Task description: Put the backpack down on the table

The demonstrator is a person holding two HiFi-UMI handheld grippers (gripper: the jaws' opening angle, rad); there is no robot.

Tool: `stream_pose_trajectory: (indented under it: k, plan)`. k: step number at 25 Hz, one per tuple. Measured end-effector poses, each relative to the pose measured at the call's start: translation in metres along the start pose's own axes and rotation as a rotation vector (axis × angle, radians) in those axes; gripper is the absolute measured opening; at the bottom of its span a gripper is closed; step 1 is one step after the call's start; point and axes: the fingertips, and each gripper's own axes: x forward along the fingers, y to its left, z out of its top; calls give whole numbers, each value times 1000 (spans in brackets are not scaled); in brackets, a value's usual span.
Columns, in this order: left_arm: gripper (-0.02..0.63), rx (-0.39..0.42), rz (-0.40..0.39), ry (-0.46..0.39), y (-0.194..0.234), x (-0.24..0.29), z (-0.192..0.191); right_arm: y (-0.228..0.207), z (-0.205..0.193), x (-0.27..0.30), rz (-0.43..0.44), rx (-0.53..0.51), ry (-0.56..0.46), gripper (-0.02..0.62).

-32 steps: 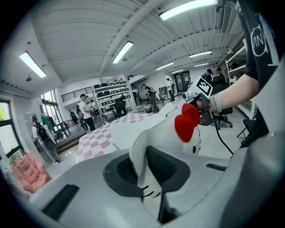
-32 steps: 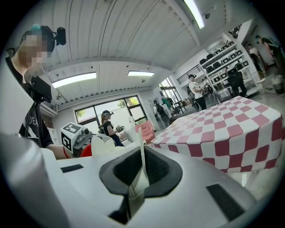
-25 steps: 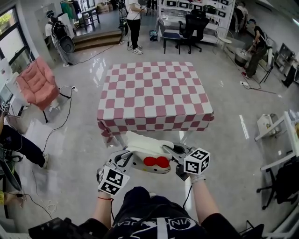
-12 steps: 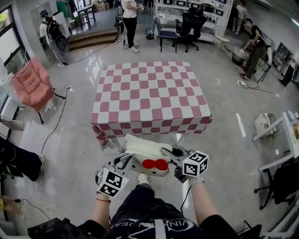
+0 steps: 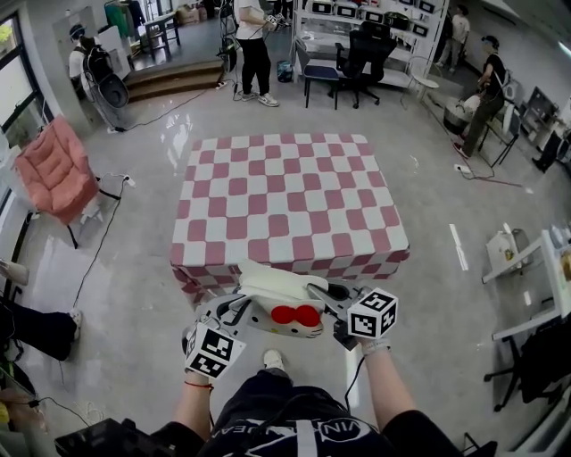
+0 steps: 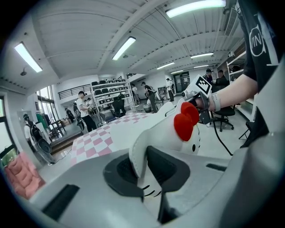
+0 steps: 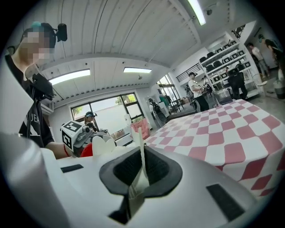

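Head view has the white plush cat-face backpack with the red bow (image 5: 284,308) up in the air at the near edge of the pink-and-white checked tabletop (image 5: 287,192), not resting on it. It's gripped at both ends, I'd guess to keep it level. Looks like the left tongs (image 6: 143,171) are clenched on a thick white flap, and the right tongs (image 7: 139,173) are pinched almost closed on a thin white edge.

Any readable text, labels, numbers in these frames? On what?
"VIN": white print on the person's black shirt; the rest of the print isn't legible.
Marker cubes: black-and-white square patterns only, no letters.
Backpack: no text, just a red bow and a face.
Shelves at the back: too small to read.
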Motion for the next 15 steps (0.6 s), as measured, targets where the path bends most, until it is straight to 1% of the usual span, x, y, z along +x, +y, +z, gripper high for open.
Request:
stream_pose_trajectory:
  k: [8, 15]
  plan:
    - [46, 4, 33, -16, 66, 30, 20, -38, 46, 49, 33, -15, -16, 11]
    - [46, 21, 28, -49, 110, 52, 39, -65, 80, 76, 36, -16, -44, 11]
